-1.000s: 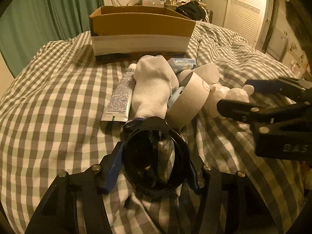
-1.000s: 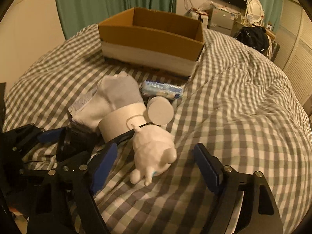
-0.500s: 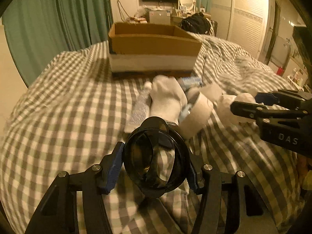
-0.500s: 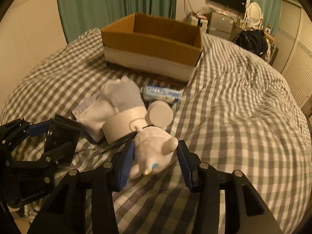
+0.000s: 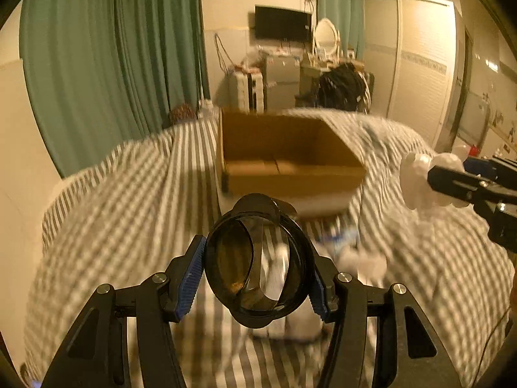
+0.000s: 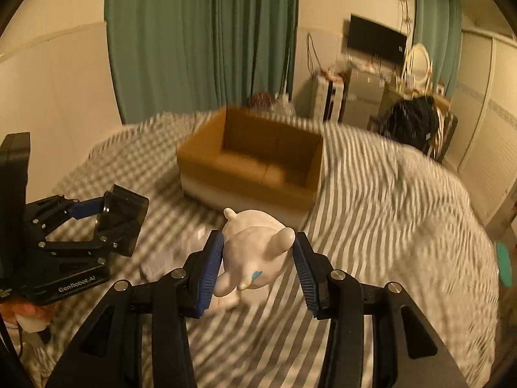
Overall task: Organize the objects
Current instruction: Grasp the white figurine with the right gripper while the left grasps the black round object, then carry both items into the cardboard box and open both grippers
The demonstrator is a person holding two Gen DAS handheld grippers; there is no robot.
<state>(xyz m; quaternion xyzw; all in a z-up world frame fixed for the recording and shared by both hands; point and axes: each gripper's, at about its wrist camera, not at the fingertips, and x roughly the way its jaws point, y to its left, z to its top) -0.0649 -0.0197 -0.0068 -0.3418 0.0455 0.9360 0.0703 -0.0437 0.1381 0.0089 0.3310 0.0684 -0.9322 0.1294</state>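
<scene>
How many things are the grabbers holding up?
2. The left gripper holds a dark round cup; the right gripper holds a white toy figure.

A dark, see-through round container (image 5: 258, 265) is clamped on its side in the left hand-held gripper (image 5: 257, 278), a white toy figure (image 6: 255, 258) is clamped in the right hand-held gripper (image 6: 258, 265), and an open, empty cardboard box (image 6: 255, 165) sits at 12 o'clock on the checked bed (image 6: 387, 210).
</scene>
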